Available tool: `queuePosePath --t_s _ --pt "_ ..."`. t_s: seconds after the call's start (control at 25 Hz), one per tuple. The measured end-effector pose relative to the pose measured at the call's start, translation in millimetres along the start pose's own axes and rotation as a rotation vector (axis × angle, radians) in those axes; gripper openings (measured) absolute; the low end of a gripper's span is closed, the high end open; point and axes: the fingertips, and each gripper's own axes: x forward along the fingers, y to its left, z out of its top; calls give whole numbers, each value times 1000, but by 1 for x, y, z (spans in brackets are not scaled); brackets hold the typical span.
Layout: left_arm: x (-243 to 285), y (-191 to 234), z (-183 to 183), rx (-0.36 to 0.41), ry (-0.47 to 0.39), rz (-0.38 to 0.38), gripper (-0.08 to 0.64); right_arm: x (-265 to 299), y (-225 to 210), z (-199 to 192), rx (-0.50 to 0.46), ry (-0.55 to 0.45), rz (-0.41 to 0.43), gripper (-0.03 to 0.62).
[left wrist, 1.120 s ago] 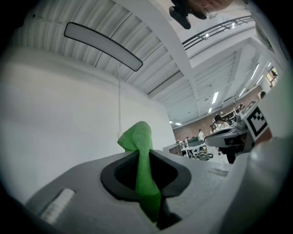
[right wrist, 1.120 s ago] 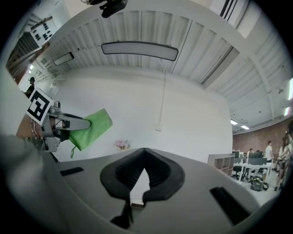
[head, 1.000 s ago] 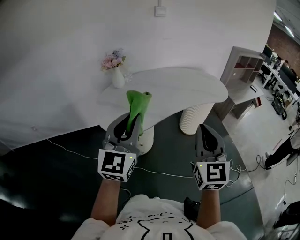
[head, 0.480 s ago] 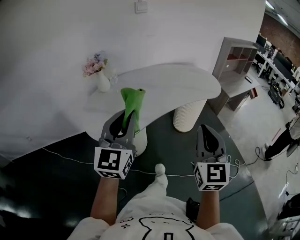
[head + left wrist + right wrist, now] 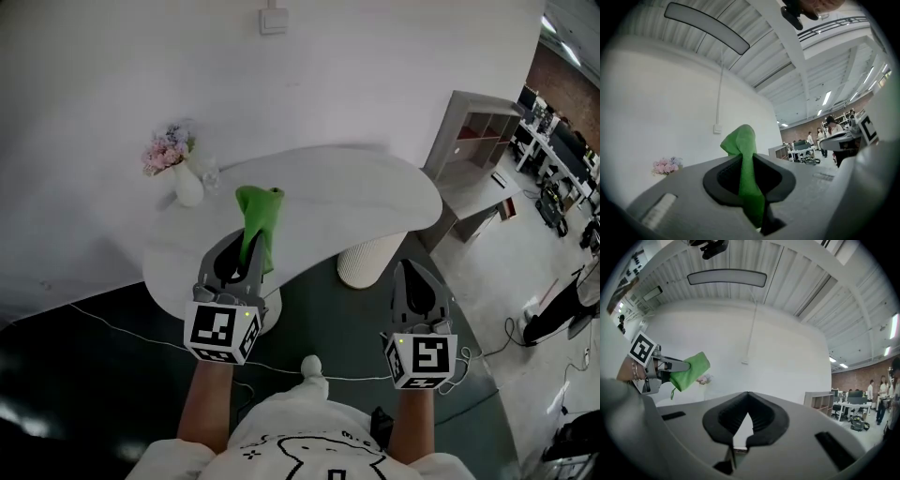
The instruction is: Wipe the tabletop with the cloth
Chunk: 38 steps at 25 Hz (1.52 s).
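Note:
A green cloth [image 5: 258, 221] stands up out of my left gripper [image 5: 246, 255], which is shut on it and held in the air before the near edge of the white curved tabletop [image 5: 328, 192]. In the left gripper view the cloth [image 5: 746, 159] runs pinched between the jaws, its top poking above them. My right gripper [image 5: 418, 286] hangs over the dark floor to the right of the table, shut with nothing in it. The right gripper view shows its jaws met at the tips, and the left gripper carrying the cloth [image 5: 690, 371] off to the left.
A white vase of pink flowers [image 5: 174, 164] stands at the table's far left, by the wall. A ribbed white pedestal [image 5: 367, 260] holds up the table's right end. A grey shelf unit [image 5: 476, 150] stands right of it. A cable [image 5: 112, 319] crosses the floor.
The table and vase have slid left and nearer in the head view as the person steps closer. Both grippers keep their hold and spacing.

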Motion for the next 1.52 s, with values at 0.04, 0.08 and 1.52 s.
queuePosePath --t_s 0.04,0.08,1.52 --pt "11 3 -4 -2 4 5 55 11 -5 -2 0 0 1 -6" --pt "21 6 -7 -5 7 12 55 22 -10 -4 -2 0 5 -6" --pt "187 153 -103 -41 177 393 55 325 -29 -65 25 89 338 -6"
